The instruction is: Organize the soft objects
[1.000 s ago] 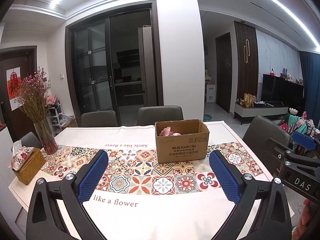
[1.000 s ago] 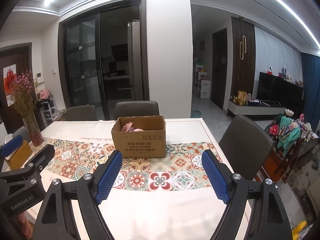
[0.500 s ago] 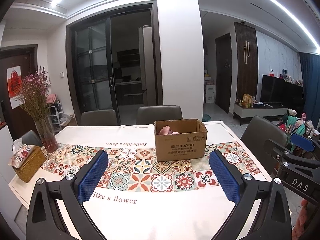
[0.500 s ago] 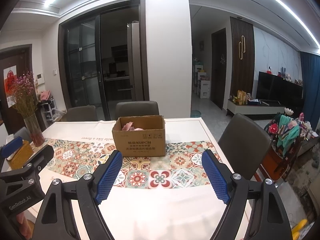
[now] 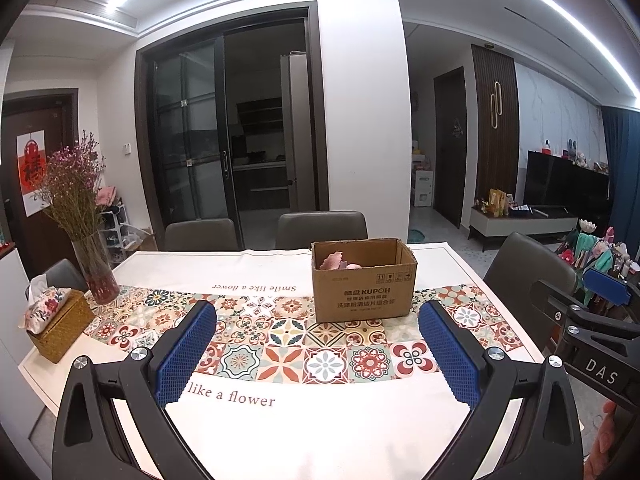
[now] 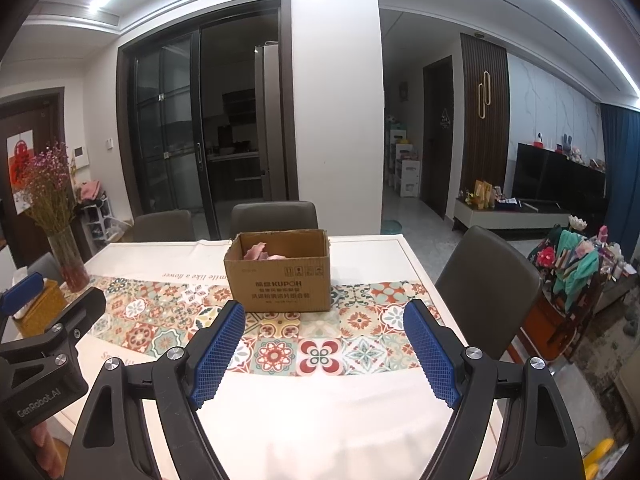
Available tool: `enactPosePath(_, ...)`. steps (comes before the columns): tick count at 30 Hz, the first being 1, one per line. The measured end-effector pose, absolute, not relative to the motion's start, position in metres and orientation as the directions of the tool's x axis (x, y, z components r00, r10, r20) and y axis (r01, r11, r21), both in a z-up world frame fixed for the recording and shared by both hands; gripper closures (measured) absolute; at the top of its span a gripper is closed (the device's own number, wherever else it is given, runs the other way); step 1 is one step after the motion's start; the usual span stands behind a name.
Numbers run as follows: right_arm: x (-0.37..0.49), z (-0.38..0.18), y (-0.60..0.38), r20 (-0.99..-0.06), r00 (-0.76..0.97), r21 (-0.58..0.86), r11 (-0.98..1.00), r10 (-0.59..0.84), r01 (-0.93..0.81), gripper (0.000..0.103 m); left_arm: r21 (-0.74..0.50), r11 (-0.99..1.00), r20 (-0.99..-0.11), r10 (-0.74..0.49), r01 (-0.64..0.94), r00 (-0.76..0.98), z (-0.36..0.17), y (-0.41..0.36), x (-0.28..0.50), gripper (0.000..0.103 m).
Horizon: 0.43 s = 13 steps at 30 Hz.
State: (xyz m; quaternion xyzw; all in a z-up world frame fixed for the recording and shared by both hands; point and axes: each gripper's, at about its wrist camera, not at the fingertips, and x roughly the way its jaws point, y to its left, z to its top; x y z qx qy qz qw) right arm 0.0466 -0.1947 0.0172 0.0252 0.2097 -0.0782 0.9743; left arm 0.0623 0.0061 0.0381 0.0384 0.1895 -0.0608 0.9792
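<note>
An open cardboard box (image 5: 364, 292) stands on the patterned tablecloth, with pink soft objects (image 5: 338, 261) lying inside it. It also shows in the right wrist view (image 6: 280, 280), with the pink soft objects (image 6: 260, 253) in it. My left gripper (image 5: 318, 354) is open and empty, held above the near part of the table, well short of the box. My right gripper (image 6: 324, 354) is open and empty, also short of the box. The right gripper's body shows at the right edge of the left wrist view (image 5: 592, 344).
A vase of dried purple flowers (image 5: 86, 240) and a wicker tissue box (image 5: 56, 322) stand at the table's left end. Grey chairs (image 5: 320, 230) line the far side, one chair (image 6: 488, 284) stands at the right end. The table edge (image 5: 36, 384) runs near left.
Both grippers have drawn back slightly from the box and stayed open. Nothing on the table has moved.
</note>
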Motion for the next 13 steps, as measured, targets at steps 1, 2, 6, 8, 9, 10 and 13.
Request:
enactPosePath(1, 0.0468, 0.0172, -0.1946, -0.413, 0.900, 0.017, 0.986, -0.142, 0.163, 0.021, 0.052, 0.990, -0.376, -0.103, 0.132, 0.921, 0.0381, 0.0061, 0.0622, 0.000)
enactPosePath(2, 0.0466, 0.0171, -0.1946, -0.413, 0.900, 0.017, 0.987, -0.141, 0.163, 0.021, 0.053, 0.990, -0.376, -0.103, 0.132, 0.921, 0.0380, 0.0060, 0.0623, 0.000)
enactPosePath(6, 0.0464, 0.0171, -0.1947, -0.414, 0.899, 0.017, 0.987, -0.141, 0.163, 0.021, 0.051, 0.990, -0.380, -0.102, 0.131, 0.919, 0.0376, 0.0063, 0.0631, 0.000)
enactPosePath(8, 0.0464, 0.0171, -0.1943, -0.414, 0.899, 0.017, 0.986, -0.142, 0.163, 0.021, 0.051, 0.990, -0.382, -0.100, 0.129, 0.919, 0.0373, 0.0067, 0.0635, 0.000)
enactPosePath(9, 0.0460, 0.0171, -0.1944, -0.413, 0.900, 0.016, 0.987, -0.142, 0.163, 0.021, 0.051, 0.990, -0.381, -0.100, 0.129, 0.919, 0.0374, 0.0068, 0.0633, 0.000)
enactPosePath(10, 0.0468, 0.0175, -0.1944, -0.413, 0.900, 0.016, 0.987, -0.141, 0.162, 0.021, 0.051, 0.990, -0.380, -0.099, 0.128, 0.919, 0.0375, 0.0068, 0.0637, 0.000)
enactPosePath(13, 0.0468, 0.0176, -0.1942, -0.414, 0.899, 0.017, 0.987, -0.141, 0.162, 0.021, 0.054, 0.991, -0.379, -0.095, 0.124, 0.921, 0.0377, 0.0065, 0.0642, 0.000)
